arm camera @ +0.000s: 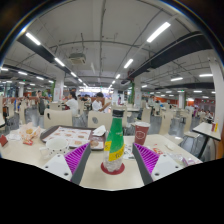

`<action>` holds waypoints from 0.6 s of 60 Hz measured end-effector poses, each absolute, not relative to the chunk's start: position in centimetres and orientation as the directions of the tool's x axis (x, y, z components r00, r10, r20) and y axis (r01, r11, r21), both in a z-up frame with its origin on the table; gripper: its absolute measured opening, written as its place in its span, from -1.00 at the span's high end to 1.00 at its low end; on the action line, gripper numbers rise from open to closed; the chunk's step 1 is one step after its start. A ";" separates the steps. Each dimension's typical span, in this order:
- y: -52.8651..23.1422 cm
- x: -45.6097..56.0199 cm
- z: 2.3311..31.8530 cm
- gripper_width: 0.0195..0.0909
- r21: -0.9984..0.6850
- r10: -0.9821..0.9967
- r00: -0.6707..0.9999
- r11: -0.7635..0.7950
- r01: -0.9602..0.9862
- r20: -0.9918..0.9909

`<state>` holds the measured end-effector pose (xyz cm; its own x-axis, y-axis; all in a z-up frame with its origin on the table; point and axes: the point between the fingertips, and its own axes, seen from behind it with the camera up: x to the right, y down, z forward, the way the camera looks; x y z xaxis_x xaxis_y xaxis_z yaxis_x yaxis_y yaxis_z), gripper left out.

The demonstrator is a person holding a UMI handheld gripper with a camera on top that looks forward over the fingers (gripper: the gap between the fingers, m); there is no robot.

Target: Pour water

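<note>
Bottle stands between open fingers, seemingly ungripped.

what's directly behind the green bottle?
Behind the green bottle, which stands between the open claw fingers, sits a red cup, then more tables. Whatever is straight behind the bottle is hidden.

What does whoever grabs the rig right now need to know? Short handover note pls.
Gripper: open, holding nothing.
Green bottle: upright on the white table, standing between the fingers with gaps either side, not gripped.
Red cup: on the table just beyond the bottle, off toward the right finger.
Done: gripper lined up on the bottle.
Left: close on the bottle, lift, pour into the cup. Whether the cup already holds water cannot be seen.
</note>
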<state>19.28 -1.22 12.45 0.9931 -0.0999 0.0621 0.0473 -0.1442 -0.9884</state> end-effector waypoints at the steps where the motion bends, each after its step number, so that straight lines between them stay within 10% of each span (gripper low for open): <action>1: -2.3 19.1 12.7 -0.86 -0.988 -0.109 0.992 -0.143 0.051 0.067; 36: -26.6 6.3 11.3 -0.82 -0.976 -0.106 0.990 -0.208 0.073 0.096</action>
<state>6.28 -26.65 11.25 0.9896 -0.1064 0.0963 0.0726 -0.2077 -0.9755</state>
